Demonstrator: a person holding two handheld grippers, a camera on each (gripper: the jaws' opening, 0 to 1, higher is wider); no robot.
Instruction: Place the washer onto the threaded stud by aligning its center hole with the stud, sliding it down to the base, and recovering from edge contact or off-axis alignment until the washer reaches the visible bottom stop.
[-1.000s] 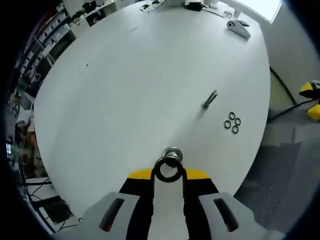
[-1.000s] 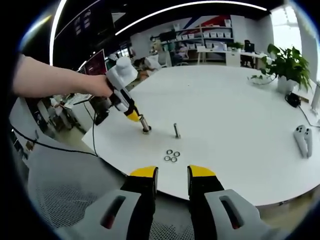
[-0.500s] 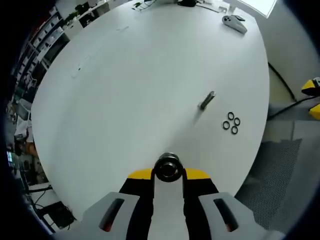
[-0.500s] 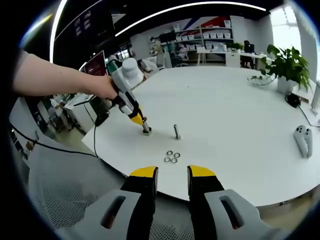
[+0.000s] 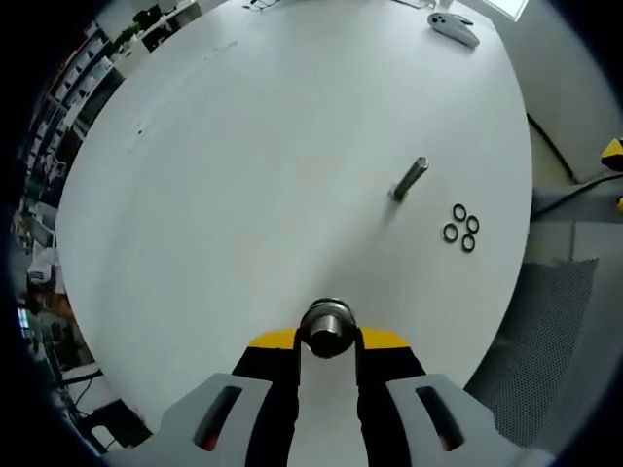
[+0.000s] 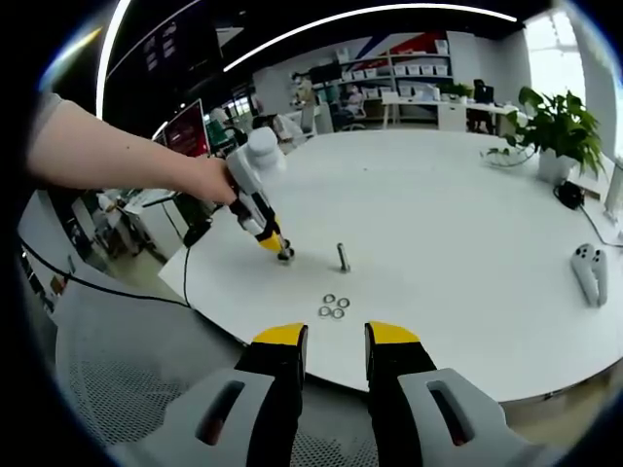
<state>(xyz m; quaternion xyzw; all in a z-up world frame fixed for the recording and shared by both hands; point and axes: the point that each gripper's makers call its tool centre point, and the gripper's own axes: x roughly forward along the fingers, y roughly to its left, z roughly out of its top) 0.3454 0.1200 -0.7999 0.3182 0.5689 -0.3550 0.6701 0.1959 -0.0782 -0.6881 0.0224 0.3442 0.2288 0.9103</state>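
Two studs on the white table (image 5: pixel 243 146). Bottom centre of the left gripper view, the left gripper (image 5: pixel 329 339) has its yellow-tipped jaws pinching the washer (image 5: pixel 328 327), which sits right over the end of the near threaded stud (image 5: pixel 329 317), so can't tell how far down it is. The other stud (image 5: pixel 409 180) stands further right, and four spare washers (image 5: pixel 460 226) lie in a cluster just past it. In the right gripper view, the right gripper (image 6: pixel 336 341) sits at the bottom edge off the table, jaws a little apart with nothing between them. A game controller (image 6: pixel 590 269) is at far right.
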